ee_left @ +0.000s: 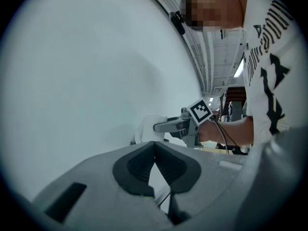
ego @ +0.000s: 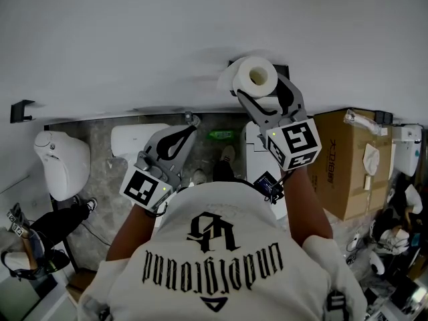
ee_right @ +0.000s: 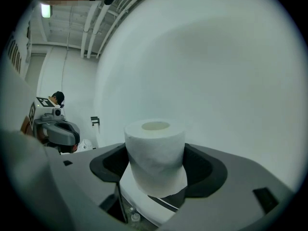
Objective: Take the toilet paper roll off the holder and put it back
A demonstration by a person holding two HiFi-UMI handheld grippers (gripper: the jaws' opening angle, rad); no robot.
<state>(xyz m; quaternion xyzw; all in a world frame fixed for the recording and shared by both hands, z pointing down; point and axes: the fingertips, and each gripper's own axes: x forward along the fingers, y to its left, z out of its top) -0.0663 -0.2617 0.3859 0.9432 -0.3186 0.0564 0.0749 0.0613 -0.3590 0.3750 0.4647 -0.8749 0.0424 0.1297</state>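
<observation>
Near the toilet paper roll point(ego: 253, 77) — "underground" shirt point(ego: 221, 283)

White toilet paper roll point(ee_right: 155, 150), white wall point(ego: 134, 32) behind it. The right gripper point(ee_right: 156, 167) is grey with black pads point(ee_right: 208, 170) and a black-and-white patterned cube point(ego: 294, 144) — brown cardboard box point(ego: 344, 172) right of the roll.

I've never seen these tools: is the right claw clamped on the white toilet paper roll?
Clamped. On the right claw, dark pads press both sides of the white toilet paper roll.

Head view stares steeply down on left gripper point(ego: 190, 122) and right gripper point(ego: 257, 85). Right gripper view sits tight against the toilet paper roll point(ee_right: 155, 153) between its jaws; left gripper view catches that roll well ahead of its tips.
</observation>
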